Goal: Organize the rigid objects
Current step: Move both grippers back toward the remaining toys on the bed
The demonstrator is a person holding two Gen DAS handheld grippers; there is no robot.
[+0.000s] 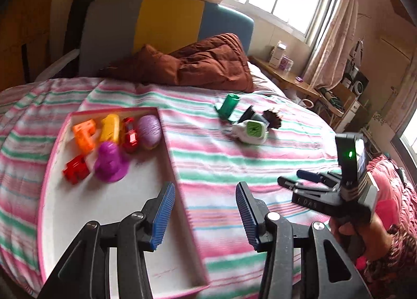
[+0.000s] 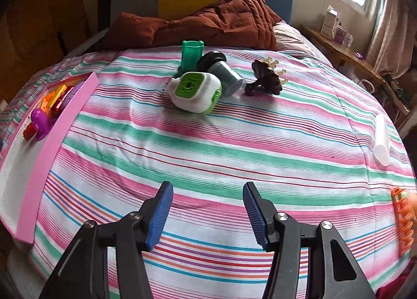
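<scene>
Left hand-held gripper (image 1: 206, 214): spread wide, nothing between the blue pads, poised over the right wall of the pink box (image 1: 179, 184) on the bed (image 2: 208, 142). Right hand-held gripper (image 2: 208, 214): spread wide, gripping nothing, above bare striped cover right of the pink box. Inside the box, far end: orange block (image 1: 84, 134), yellow piece (image 1: 110, 127), red car (image 1: 130, 134), purple egg (image 1: 149, 130), purple figure (image 1: 110, 162), red block (image 1: 75, 168). Beyond the box to the right: white-green toy (image 2: 194, 91), green tube (image 2: 192, 55), dark cup (image 2: 226, 77), brown piece (image 2: 265, 78), clustered together.
</scene>
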